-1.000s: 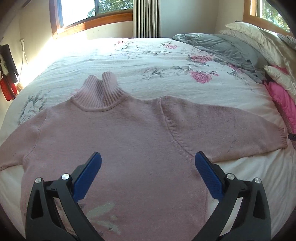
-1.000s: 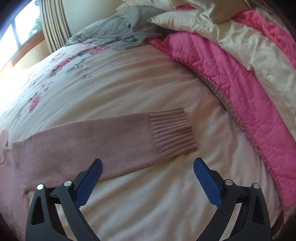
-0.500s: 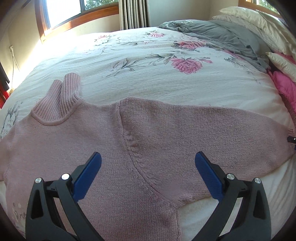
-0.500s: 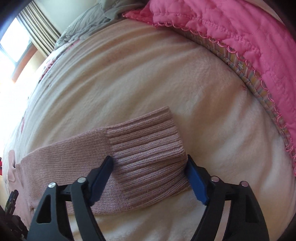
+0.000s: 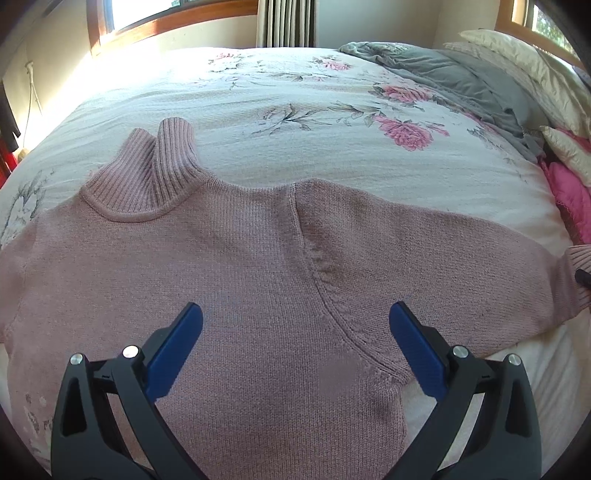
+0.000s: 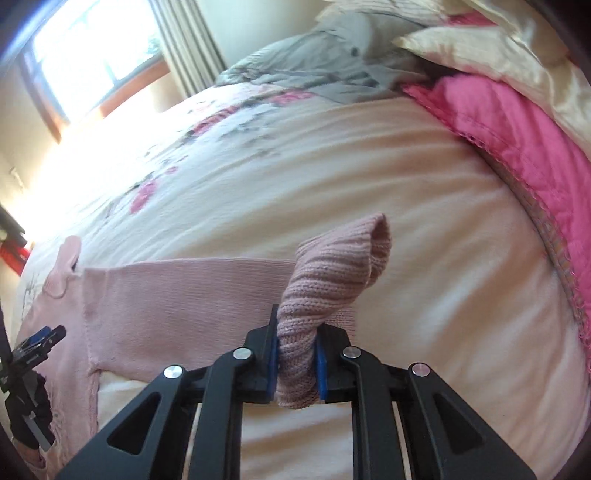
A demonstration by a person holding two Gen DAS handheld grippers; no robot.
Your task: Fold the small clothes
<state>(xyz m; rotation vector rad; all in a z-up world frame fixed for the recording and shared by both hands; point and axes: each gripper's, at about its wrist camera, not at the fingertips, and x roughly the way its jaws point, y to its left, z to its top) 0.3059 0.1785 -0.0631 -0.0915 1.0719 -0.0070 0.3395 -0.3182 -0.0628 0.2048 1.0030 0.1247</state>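
Note:
A pale pink knitted turtleneck sweater lies flat on the bed, its ribbed collar toward the window. My left gripper hangs open above the chest and right armhole seam, blue pads wide apart. In the right wrist view my right gripper is shut on the ribbed cuff of the right sleeve, and the cuff stands up bunched above the jaws. The left gripper shows small at the left edge of that view, over the sweater's body.
The bed has a white floral cover. A grey blanket, cream pillows and a bright pink quilt are piled at the right side. A window and curtain stand behind the bed.
My right gripper came down over the sleeve cuff, closed on it and lifted it off the cover. My left gripper shifted right across the sweater, then back left, staying open.

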